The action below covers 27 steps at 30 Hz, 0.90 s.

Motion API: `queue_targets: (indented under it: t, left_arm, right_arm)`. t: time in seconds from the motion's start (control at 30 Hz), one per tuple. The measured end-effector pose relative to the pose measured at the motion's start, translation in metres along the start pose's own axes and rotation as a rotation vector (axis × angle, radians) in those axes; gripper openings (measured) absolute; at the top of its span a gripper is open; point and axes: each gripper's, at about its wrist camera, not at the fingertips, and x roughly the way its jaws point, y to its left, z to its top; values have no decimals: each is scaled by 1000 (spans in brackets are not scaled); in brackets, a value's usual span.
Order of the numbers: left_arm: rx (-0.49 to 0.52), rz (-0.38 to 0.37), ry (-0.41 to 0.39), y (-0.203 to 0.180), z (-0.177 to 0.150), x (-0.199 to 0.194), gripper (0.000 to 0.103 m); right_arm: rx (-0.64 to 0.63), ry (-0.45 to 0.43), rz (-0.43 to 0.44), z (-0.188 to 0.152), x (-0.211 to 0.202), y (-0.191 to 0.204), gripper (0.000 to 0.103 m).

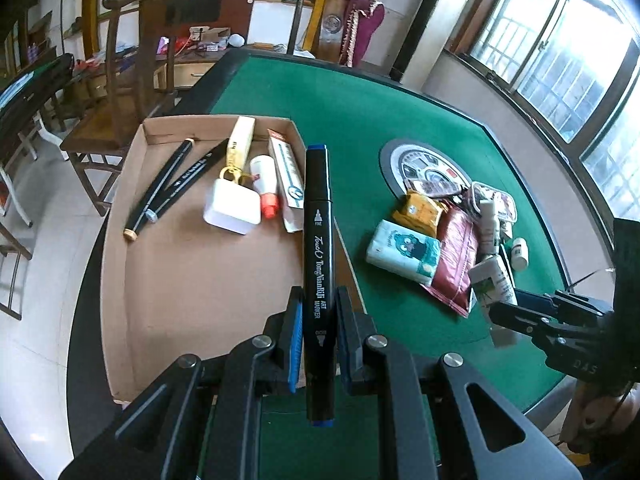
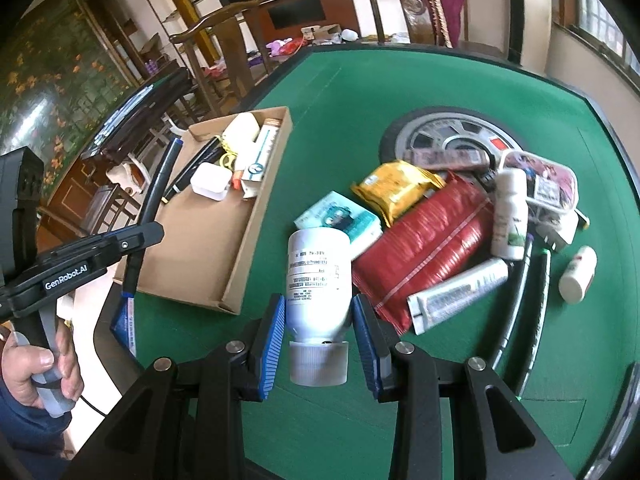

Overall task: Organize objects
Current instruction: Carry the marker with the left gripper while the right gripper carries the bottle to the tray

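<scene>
On the green worktop (image 1: 328, 92) the cardboard box (image 1: 192, 272) sits at left, already holding markers and tubes; a loose pile lies right. This looks like the carrying step. The left hand-held gripper (image 1: 318, 320) is clenched on a black art marker (image 1: 318, 240) with blue ends, above the box's near right edge. The right hand-held gripper (image 2: 319, 322) clamps a white bottle (image 2: 318, 280), cap toward the camera, beside the box. Next, I judge, each must be lowered into free box floor and released.

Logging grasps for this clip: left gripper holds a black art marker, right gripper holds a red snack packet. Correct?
Not quite. The right gripper holds a white bottle, as the right wrist view shows; the red packet lies on the table. The left gripper does hold the marker.
</scene>
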Motion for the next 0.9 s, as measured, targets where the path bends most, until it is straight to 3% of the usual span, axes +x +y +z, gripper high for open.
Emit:
queue_targets:
  t: [0.47,0.9]
  left_arm:
    - [-88,17,-30,56,2,-12,14]
    - [-101,25,13,95,0,-5,14]
  right_arm:
    - [-89,17,23,26,14,51,38]
    - [-144,55,65,50,57,115,38]
